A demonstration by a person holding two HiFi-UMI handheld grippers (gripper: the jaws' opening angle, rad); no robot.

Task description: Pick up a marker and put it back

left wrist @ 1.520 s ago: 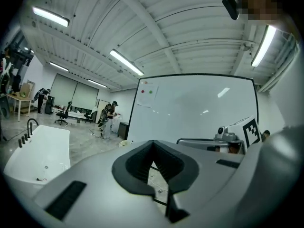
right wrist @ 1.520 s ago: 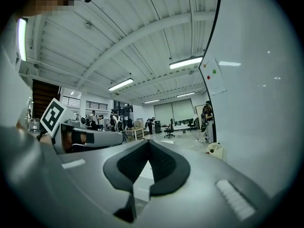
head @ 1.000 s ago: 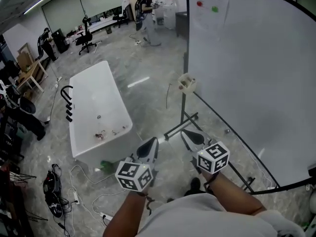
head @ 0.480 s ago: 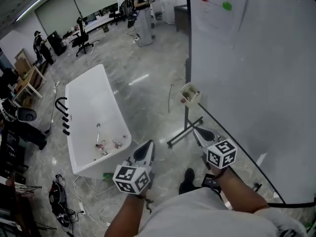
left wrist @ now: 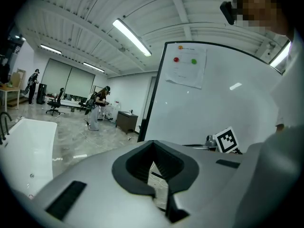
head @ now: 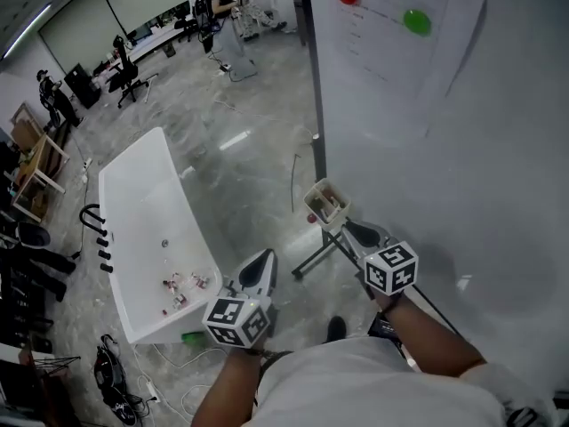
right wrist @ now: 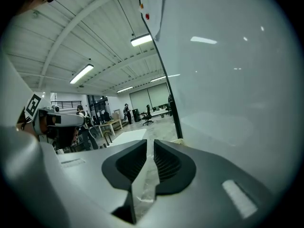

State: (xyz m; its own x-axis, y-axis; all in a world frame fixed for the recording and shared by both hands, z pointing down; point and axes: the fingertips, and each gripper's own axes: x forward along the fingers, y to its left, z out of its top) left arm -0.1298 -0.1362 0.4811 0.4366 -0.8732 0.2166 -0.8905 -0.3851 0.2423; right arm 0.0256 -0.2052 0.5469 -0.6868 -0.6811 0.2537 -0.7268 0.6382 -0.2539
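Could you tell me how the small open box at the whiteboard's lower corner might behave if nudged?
The box looks small and thin-walled, so probably light. It seems to hang at a corner of the whiteboard, so a nudge may tilt it. Its contents are too small to judge.

Whiteboard [head: 462,149] standing at our right, paper sheet [head: 391,25] high on it, small box [head: 325,205] at its lower left corner, bathtub [head: 142,229] on the floor to our left, cables [head: 114,374] beside its near end, office chairs [head: 124,71] far behind.
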